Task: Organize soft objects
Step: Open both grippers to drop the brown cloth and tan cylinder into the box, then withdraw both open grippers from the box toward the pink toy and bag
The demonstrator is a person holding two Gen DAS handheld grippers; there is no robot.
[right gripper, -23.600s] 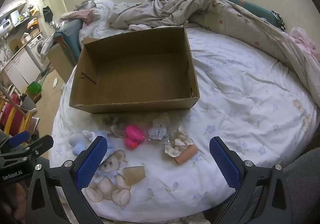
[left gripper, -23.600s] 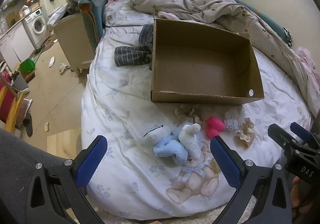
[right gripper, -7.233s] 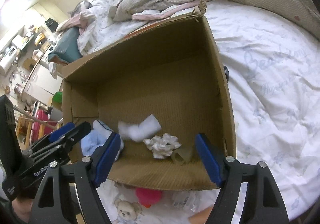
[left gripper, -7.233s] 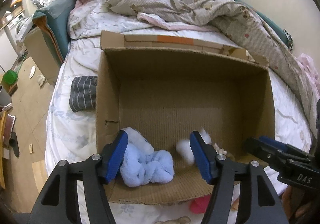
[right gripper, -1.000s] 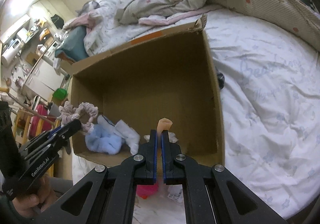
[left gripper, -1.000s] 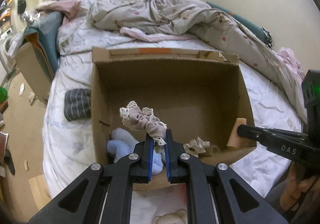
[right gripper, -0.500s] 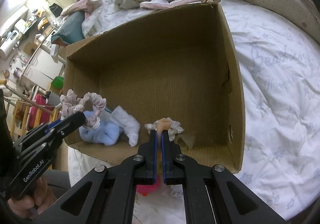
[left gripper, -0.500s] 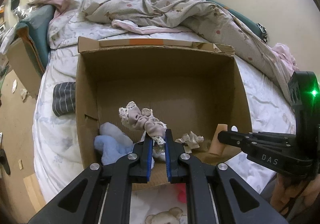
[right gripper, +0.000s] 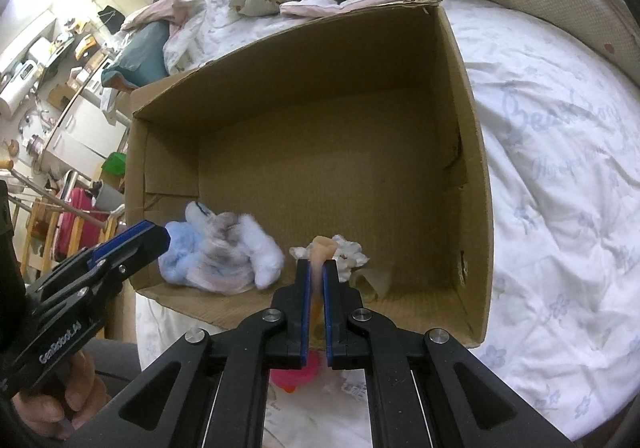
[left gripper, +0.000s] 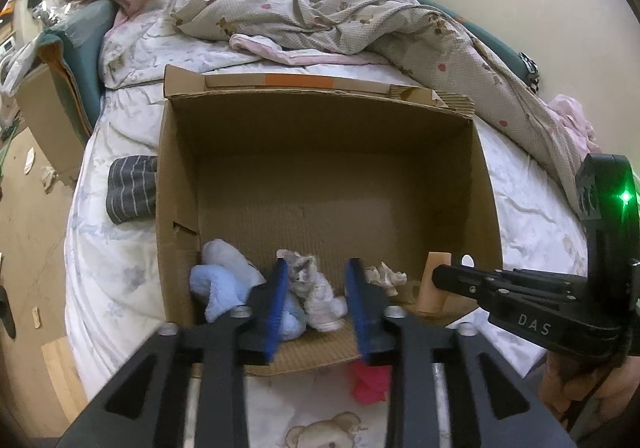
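Observation:
An open cardboard box lies on the bed. At its near end lie a light-blue plush, a white soft piece and a cream lace scrunchie. My left gripper is over that end, its jaws opening. The mauve lace scrunchie is blurred, loose between the jaws and dropping onto the plush. My right gripper is shut on a peach soft tube just inside the box's near wall.
A pink soft item lies on the sheet in front of the box. A beige tube rests in the box's near right corner. A striped grey cloth lies left of the box, a crumpled duvet behind it.
The left jaws have parted and let go of the mauve scrunchie, which falls into the box. The right gripper stays shut on the peach tube, now lower over the box's near end.

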